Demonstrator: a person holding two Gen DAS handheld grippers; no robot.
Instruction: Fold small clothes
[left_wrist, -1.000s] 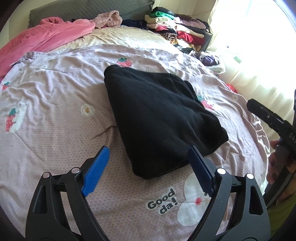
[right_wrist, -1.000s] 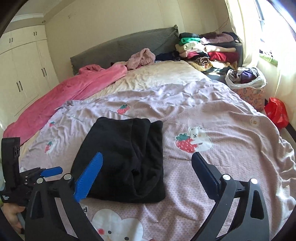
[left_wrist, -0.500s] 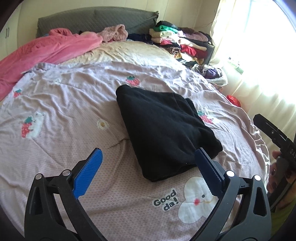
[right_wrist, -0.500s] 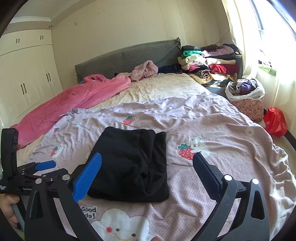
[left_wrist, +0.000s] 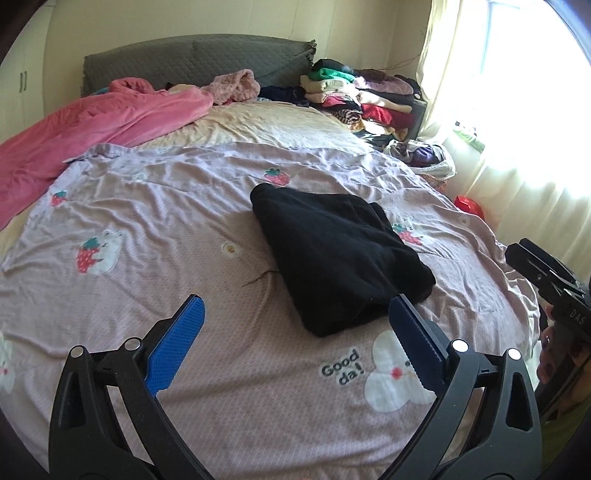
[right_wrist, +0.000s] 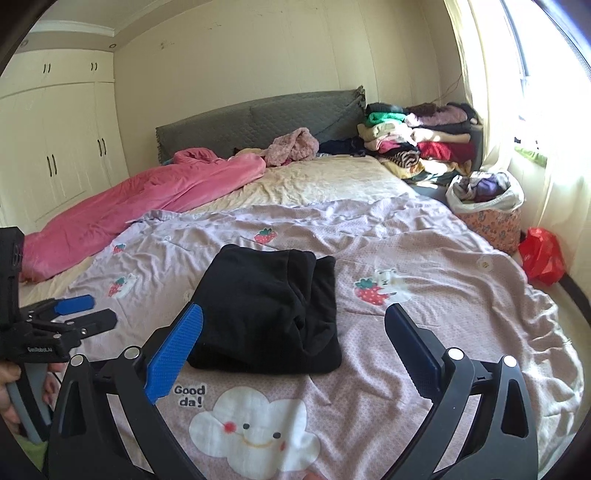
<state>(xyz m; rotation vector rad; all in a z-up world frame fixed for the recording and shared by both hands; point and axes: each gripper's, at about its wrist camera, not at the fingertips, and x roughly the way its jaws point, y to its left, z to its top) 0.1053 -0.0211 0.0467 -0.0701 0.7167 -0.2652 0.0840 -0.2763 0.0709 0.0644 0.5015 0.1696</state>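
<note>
The folded black fleece garment (right_wrist: 266, 306) looks soft and matt, lying on a wrinkled lilac printed cotton quilt (right_wrist: 424, 266). Each tool (left_wrist: 291, 332) (right_wrist: 293, 339) is matt black plastic with 2 ribbed blue pads (left_wrist: 173, 349) and shiny metal rivets (left_wrist: 460, 345).

Folded garment (left_wrist: 340, 254) on quilt (left_wrist: 147, 229), mid-bed

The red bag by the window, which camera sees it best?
The right wrist view: the red bag sits whole on the floor past the bed's edge. In the left wrist view only its top peeks over the purple quilt.
</note>
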